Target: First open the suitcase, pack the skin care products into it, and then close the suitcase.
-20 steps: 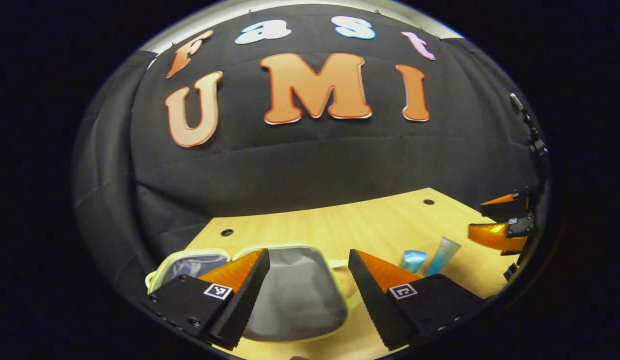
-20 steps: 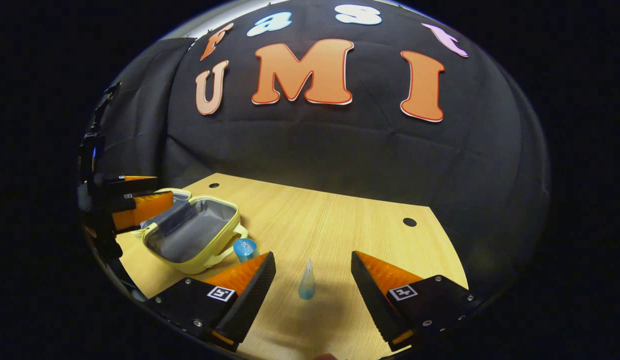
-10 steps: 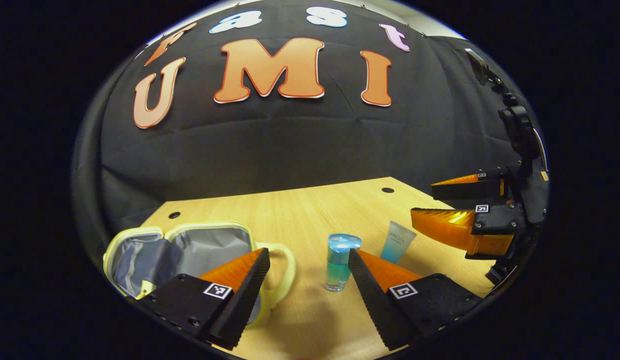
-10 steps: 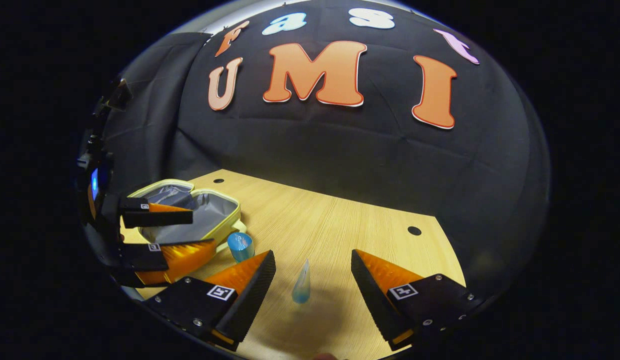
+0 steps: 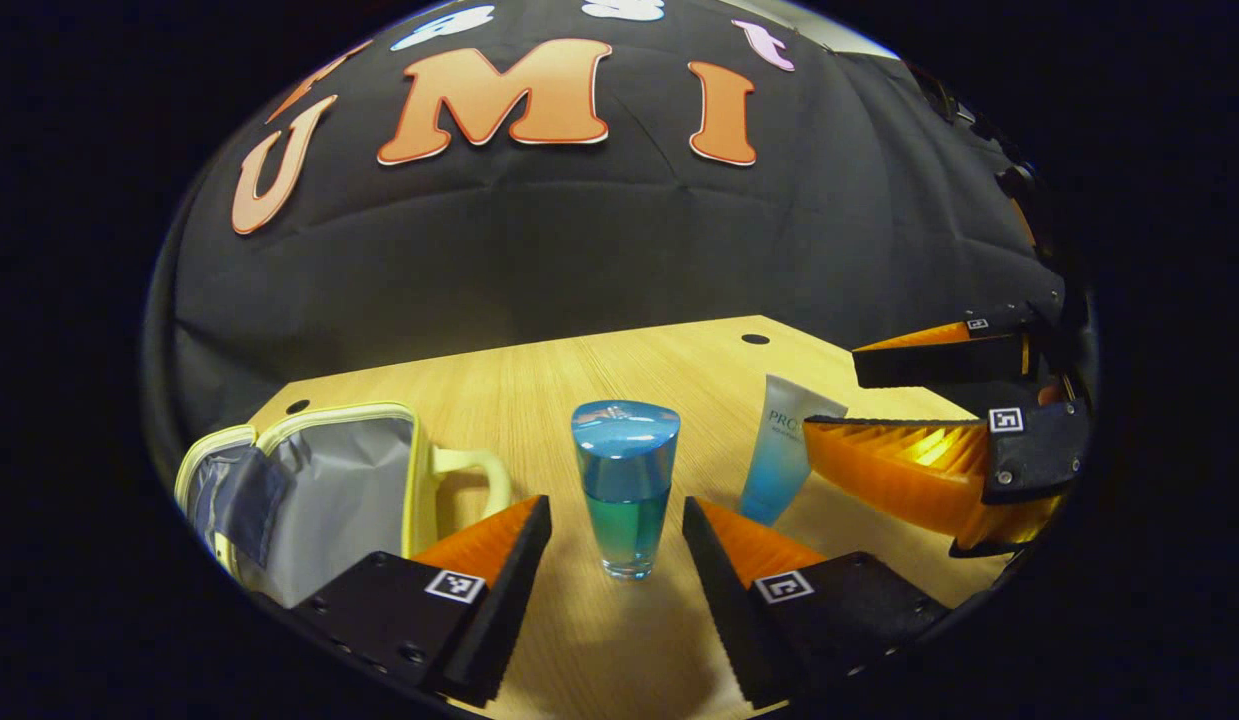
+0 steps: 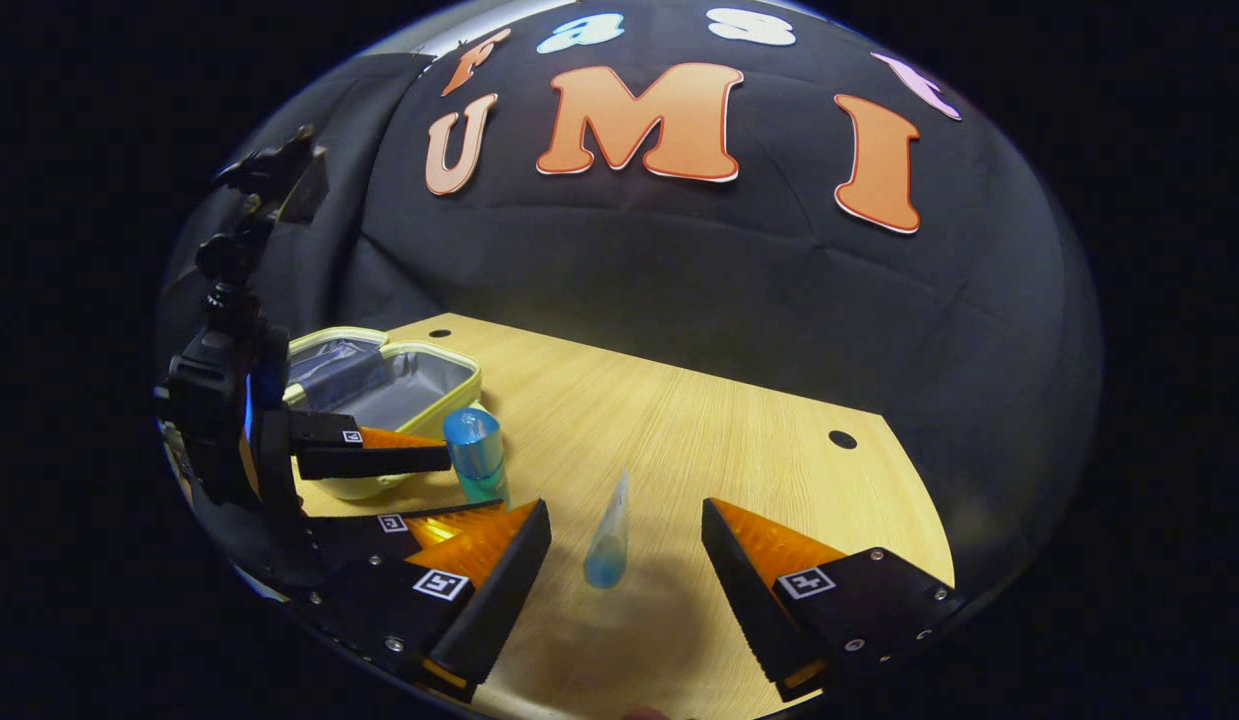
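Left gripper view has the left tongs (image 5: 616, 515) spread wide on either side of an upright clear bottle of blue liquid with a rounded blue cap (image 5: 626, 487), neither finger touching it, on the pale wooden surface (image 5: 539, 370). Beside it lies the small yellow-trimmed suitcase with grey lining (image 5: 319, 490), lid open. Right gripper view shows the right tongs (image 6: 626, 520) open too, framing a standing pale blue squeeze tube (image 6: 608, 545) without contact.
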The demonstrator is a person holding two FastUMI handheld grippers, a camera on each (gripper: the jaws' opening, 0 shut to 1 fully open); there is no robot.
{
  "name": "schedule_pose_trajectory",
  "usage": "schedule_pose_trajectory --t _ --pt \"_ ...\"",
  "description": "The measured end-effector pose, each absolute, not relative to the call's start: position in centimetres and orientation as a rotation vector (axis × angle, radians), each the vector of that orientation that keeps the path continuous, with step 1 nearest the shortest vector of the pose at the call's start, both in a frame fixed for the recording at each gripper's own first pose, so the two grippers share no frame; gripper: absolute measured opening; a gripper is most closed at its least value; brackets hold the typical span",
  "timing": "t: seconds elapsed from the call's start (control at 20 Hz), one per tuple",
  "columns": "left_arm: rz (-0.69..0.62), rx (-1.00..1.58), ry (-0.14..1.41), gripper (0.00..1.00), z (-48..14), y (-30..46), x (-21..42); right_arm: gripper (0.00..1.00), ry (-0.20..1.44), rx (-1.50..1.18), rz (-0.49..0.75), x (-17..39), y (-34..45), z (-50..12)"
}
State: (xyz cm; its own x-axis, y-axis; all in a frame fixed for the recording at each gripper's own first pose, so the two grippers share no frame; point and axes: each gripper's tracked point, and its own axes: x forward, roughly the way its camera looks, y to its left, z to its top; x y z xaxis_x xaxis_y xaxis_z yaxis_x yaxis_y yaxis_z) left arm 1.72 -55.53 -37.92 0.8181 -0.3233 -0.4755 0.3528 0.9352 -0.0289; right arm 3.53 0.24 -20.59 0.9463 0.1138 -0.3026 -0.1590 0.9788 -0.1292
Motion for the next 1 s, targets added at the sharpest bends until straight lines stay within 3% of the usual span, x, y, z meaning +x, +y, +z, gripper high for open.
schedule_pose_trajectory --t 0.1,0.2,0.6,0.7,0.9,1.0 --pt "-0.365 0.091 0.489 0.72 -38.4 -55.7 2.2 0.96 0.300 -0.154 0.137 3.8 -0.1 -21.0" --pt "-0.370 0.070 0.492 0.50 -38.7 -55.9 2.3 0.96 0.312 -0.151 0.143 4.1 -0.2 -21.5" --pt "-0.358 0.031 0.479 0.44 -37.3 -54.7 2.6 0.97 0.369 -0.101 0.203 5.2 1.7 -25.6" --pt "-0.353 0.022 0.461 0.44 -36.1 -54.5 2.9 0.90 0.385 -0.082 0.202 5.6 1.8 -26.6" --pt "-0.336 0.016 0.435 0.44 -33.7 -53.5 3.2 0.64 0.396 -0.044 0.216 6.7 2.4 -27.0" --pt "-0.323 0.019 0.428 0.45 -32.8 -52.8 3.3 0.34 0.405 -0.005 0.250 6.2 3.2 -26.4"
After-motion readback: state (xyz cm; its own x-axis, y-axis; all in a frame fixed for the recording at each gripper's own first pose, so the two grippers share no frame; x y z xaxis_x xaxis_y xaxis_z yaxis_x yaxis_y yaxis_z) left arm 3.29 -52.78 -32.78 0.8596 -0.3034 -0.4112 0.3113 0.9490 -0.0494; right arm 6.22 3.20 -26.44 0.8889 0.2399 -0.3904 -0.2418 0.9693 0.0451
